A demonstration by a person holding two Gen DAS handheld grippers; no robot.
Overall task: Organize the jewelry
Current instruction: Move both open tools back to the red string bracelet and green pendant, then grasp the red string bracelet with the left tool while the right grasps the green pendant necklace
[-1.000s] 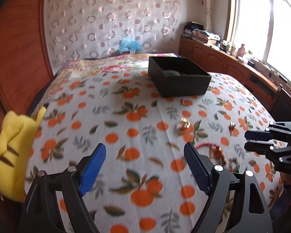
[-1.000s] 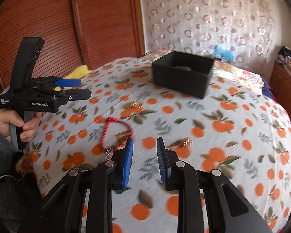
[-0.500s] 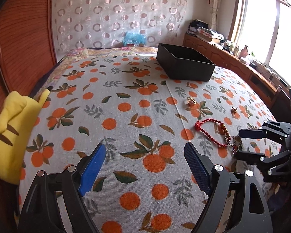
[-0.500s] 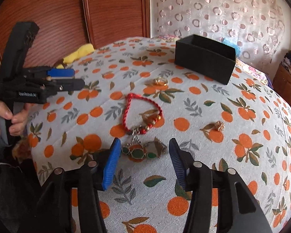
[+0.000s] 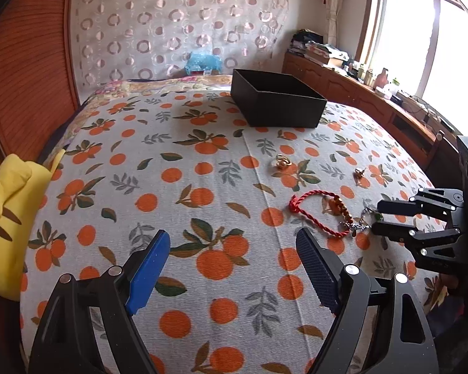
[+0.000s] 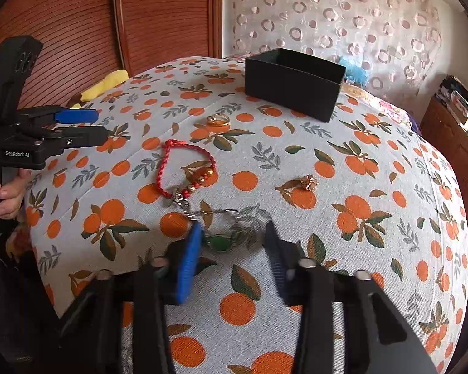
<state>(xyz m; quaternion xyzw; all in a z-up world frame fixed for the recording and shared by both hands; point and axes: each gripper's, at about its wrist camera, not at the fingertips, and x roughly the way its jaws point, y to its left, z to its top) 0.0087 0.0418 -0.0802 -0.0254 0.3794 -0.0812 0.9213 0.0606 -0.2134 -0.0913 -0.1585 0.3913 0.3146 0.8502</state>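
While the left gripper (image 5: 232, 268) idles with its jaws wide apart over bare bedspread (image 5: 202, 168), presumably kept clear as a spare hand, the right gripper (image 6: 231, 244) works the near edge, jaws closing around the green-stone chain (image 6: 220, 243), pads not yet pressing it. Its view shows that stone, attached beside the red cord bracelet (image 6: 184, 168); the left view catches only a green glimpse, but looks down into the black box (image 5: 276, 101), likely the jewelry's destination.
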